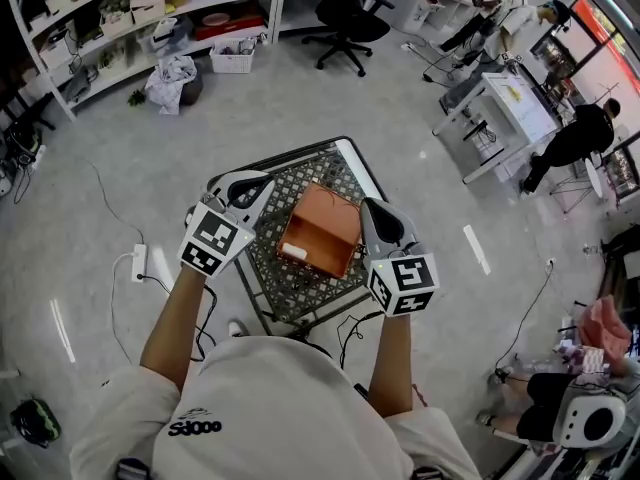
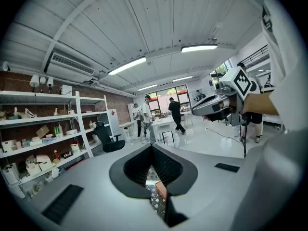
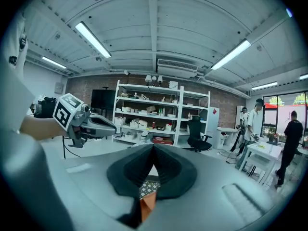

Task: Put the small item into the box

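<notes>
**Item in the box, both claws empty**

The box (image 1: pixel 325 230) stands open near the middle of the counter (image 1: pixel 290 296), turned at an angle to its edges. A small white item (image 1: pixel 293 252) lies inside it, on the bottom at the near-left corner. From above, the item looks fully within the walls and not on the rim, though how it rests is too small to make out.

The left claw (image 1: pixel 262 181) hangs to the left of the box and the right claw (image 1: pixel 373 208) to its right. Both are above the counter and neither touches the box. In each claw's own view the jaws are pressed together at the tips with nothing pinched between them. Only a sliver of patterned counter and an orange edge of the box shows below the tips. Both point nearly level across the room, not down at the counter.

By this evidence the task's one step looks done: the item is in the box and no claw holds it. Nothing else small shows on the counter, so nothing seems left to put in. If the box has a flap to close, the pictures do not show one. What may remain is only to draw the claws away without knocking the box.
</notes>
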Demonstrator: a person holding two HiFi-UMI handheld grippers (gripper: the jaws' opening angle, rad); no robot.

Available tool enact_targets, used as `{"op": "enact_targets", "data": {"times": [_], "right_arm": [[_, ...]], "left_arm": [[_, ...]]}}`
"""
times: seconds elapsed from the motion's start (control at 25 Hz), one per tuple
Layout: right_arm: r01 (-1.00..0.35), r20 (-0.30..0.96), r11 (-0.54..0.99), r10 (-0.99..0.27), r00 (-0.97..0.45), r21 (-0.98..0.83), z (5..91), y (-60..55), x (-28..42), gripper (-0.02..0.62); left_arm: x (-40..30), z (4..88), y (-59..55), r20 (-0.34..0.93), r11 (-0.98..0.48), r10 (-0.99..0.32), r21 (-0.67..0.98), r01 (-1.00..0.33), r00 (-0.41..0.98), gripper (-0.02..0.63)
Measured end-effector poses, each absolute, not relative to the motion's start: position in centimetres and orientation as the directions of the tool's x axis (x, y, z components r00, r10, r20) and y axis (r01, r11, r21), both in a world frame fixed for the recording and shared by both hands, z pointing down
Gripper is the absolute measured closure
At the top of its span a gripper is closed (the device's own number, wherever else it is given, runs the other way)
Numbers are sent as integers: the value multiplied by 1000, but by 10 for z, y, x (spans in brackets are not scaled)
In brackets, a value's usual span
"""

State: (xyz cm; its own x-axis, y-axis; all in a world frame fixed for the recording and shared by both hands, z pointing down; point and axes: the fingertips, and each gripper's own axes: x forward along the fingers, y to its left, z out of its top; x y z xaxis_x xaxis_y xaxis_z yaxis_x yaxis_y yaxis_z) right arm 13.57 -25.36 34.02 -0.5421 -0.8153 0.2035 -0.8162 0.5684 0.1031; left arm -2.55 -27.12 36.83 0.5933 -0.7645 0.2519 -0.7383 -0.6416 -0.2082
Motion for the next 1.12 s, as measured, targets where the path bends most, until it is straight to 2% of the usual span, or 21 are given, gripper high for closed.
{"op": "enact_targets", "data": {"times": [0.52, 1.12], "right_arm": [[-810, 138, 564, -825, -548, 158, 303, -230, 139, 584], [-807, 146, 563, -826, -544, 179, 302, -228, 139, 584]], "left_arm": [[-3, 309, -255, 132, -651, -754, -272, -708, 643, 604], [7, 312, -250, 139, -669, -737, -284, -687, 661, 604]]}}
